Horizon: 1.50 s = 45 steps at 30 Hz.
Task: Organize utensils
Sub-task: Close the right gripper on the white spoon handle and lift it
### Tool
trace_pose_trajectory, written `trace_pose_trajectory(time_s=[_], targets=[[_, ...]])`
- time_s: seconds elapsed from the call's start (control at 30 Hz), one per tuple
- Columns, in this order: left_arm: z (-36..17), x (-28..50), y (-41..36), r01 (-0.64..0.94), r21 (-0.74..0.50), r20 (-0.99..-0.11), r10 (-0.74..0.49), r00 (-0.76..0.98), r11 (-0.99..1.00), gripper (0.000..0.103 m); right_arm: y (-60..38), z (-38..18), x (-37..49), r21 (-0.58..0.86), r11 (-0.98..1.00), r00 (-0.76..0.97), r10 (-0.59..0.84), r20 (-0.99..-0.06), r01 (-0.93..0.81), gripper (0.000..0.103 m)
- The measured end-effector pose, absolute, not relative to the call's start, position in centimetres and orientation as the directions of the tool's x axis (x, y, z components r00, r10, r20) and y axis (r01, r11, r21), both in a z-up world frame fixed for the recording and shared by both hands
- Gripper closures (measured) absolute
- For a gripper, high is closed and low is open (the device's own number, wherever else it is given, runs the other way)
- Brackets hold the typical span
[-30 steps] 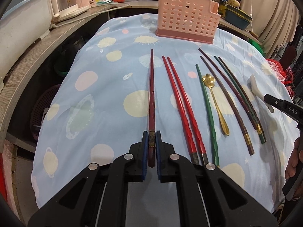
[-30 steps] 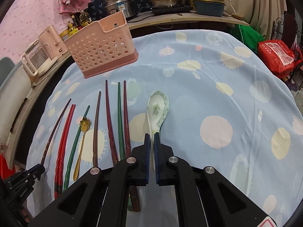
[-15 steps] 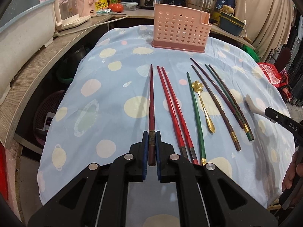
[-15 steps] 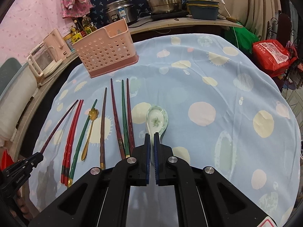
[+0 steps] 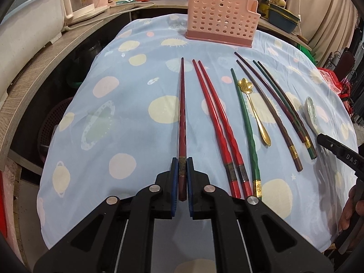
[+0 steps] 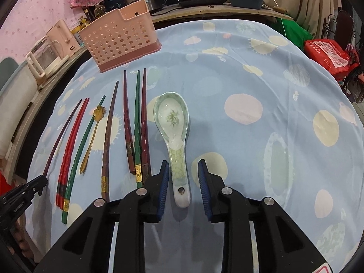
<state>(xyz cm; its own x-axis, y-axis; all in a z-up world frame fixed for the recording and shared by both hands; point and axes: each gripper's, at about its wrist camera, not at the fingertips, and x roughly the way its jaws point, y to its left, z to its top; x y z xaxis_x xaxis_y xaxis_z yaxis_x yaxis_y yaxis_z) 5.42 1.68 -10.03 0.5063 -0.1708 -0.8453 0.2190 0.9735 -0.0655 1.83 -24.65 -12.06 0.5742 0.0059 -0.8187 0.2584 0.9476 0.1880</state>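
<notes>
left gripper (image 5: 181,165) clamped on butt end of dark red chopstick (image 5: 182,113), shaft running ahead of fingers, seemingly flat on blue cloth (image 5: 127,127). right gripper (image 6: 183,167) jaws opening; ceramic soup spoon (image 6: 174,134) handle between pads, untouched. pink utensil basket (image 6: 120,36) far ahead.

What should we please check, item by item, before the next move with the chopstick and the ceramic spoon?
1. Left tongs clamp the dark red chopstick: ok.
2. Right tongs are opening around the green-white ceramic spoon, pads clear: ok.
3. Spoon handle centred between the pads: ok.
4. Pink perforated plastic holder upright: ok.
5. Holder's inside free: cannot tell.
6. Red chopstick pair lies apart from the held one: ok.
</notes>
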Motion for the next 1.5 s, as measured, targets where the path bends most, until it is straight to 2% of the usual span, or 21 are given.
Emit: trace_pose_trajectory(time_s=[0.07,0.17,0.7,1.0,1.03,1.07,1.3,1.33,1.4,1.47,1.5], targets=[[-10.2,5.5,1.7,0.217,-0.068,-0.849,-0.171,0.5,0.974,0.096,-24.6,-12.3,1.8,0.185,0.948,0.573,0.003,-0.82,0.259,0.085],[-10.6,5.6,1.8,0.212,-0.08,-0.854,-0.177,0.489,0.974,0.096,-24.5,-12.3,1.8,0.182,0.95,0.572,0.005,-0.82,0.254,0.091],[-10.5,6.0,2.4,0.214,-0.151,-0.841,-0.239,0.485,0.965,0.096,-24.0,-9.9,0.8,0.207,0.947,0.615,0.014,-0.788,0.244,0.091],[-5.5,4.7,3.3,0.228,-0.179,-0.787,-0.278,0.551,0.957,0.096,-24.1,-5.7,0.2,0.222,0.949,0.675,0.013,-0.738,0.224,0.092],[-4.7,4.7,3.4,0.23,-0.181,-0.778,-0.282,0.561,0.956,0.096,-24.1,-5.2,0.2,0.222,0.95,0.683,0.011,-0.73,0.221,0.1],[-3.9,4.7,3.4,0.231,-0.179,-0.768,-0.283,0.574,0.956,0.096,-24.1,-4.7,0.2,0.223,0.951,0.692,0.012,-0.722,0.216,0.102],[-0.2,5.5,3.2,0.24,-0.153,-0.716,-0.275,0.642,0.959,0.096,-24.8,-3.0,1.0,0.189,0.956,0.712,-0.029,-0.701,0.225,0.102],[-0.3,5.5,3.1,0.239,-0.152,-0.717,-0.274,0.641,0.959,0.096,-25.1,-3.3,1.1,0.195,0.954,0.704,-0.025,-0.71,0.229,0.102],[-0.8,5.8,2.9,0.238,-0.15,-0.726,-0.27,0.632,0.96,0.096,-25.7,-4.4,1.3,0.221,0.946,0.686,-0.001,-0.728,0.237,0.093],[-1.4,5.9,2.9,0.232,-0.153,-0.737,-0.267,0.621,0.961,0.096,-26.1,-5.3,1.9,0.242,0.94,0.671,0.018,-0.741,0.242,0.072],[-1.7,6.0,2.8,0.231,-0.153,-0.744,-0.266,0.613,0.961,0.096,-26.1,-5.8,2.3,0.24,0.939,0.662,0.018,-0.75,0.246,0.069]])
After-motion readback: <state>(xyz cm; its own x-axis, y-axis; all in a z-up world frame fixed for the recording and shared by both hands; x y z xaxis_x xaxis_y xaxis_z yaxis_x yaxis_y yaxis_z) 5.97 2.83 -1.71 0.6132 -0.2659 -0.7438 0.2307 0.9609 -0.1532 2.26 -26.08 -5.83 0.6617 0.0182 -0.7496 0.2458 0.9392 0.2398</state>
